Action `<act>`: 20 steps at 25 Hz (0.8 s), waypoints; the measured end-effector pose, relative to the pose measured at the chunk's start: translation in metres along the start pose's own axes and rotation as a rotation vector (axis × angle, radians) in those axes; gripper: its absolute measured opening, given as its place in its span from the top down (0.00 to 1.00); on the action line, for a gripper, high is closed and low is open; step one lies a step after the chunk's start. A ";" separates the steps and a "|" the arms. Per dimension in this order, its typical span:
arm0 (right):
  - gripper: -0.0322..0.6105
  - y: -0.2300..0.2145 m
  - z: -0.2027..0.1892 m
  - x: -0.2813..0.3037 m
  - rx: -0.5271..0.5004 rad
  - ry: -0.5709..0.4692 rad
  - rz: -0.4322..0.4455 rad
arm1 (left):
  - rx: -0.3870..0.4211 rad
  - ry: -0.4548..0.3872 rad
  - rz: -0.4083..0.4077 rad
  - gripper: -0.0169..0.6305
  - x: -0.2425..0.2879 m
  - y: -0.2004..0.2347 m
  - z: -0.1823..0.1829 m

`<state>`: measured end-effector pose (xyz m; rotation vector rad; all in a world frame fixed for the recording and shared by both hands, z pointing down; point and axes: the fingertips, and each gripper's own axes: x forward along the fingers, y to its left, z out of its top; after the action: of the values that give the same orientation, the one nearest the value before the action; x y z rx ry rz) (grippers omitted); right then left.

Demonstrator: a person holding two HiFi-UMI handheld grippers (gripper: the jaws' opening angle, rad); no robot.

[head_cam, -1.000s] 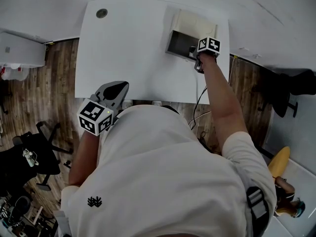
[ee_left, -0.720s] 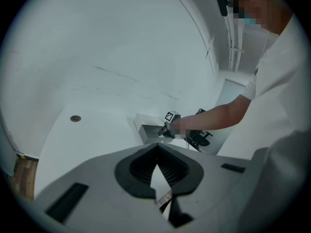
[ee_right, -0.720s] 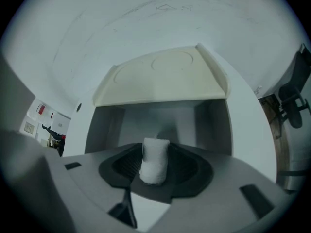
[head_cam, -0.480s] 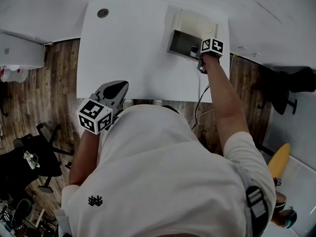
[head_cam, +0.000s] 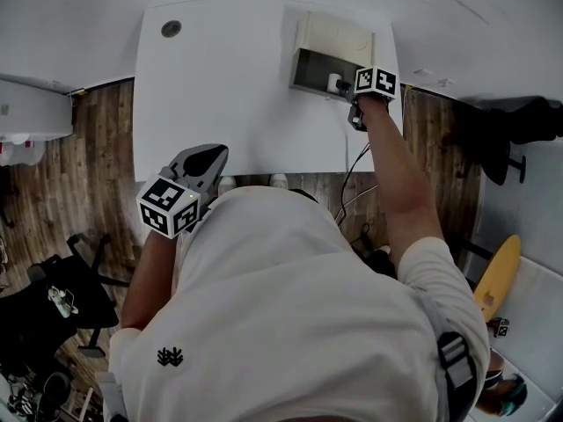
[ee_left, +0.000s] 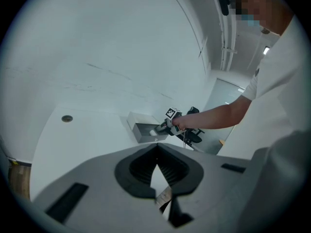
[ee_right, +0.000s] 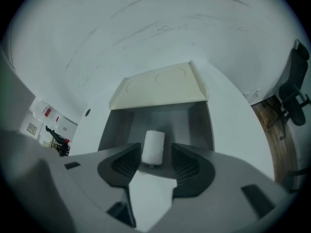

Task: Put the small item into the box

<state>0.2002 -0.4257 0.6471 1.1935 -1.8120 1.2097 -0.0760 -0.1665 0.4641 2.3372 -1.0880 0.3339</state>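
Left gripper (ee_left: 157, 149) sits close in by the person's body at the near edge of the table (head_cam: 229, 86). Jaws pinched together, nothing in them. It's idle and well away from the work.

Right gripper (ee_right: 155, 161) is reached out across the table to the far right corner, nose at the open mouth of the box (ee_right: 198, 125). Jaws spread wide. The small item (ee_right: 153, 147), a white roll, stands upright between them, but there is a clear gap on both sides and neither pad touches it. It reads as let go, not gripped.

The item is inside the box, on the grey floor near the front rim, with the walls around it. Head view agrees: a white spot just inside the box by the gripper.

The cream lid (ee_right: 160, 89) is flipped back behind the box, which is open.

Progress: the drop looks done. Probably only pulling the right gripper back out without knocking the roll is left. The task says nothing about closing the lid.
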 end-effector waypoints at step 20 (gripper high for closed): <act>0.86 0.033 -0.076 -0.083 -0.066 -0.230 -0.034 | 0.100 0.049 -0.149 0.96 -0.014 -0.004 -0.012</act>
<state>0.2033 -0.3226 0.5918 1.3663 -1.9725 1.0198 -0.0818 -0.1485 0.4661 2.4678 -0.8871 0.3956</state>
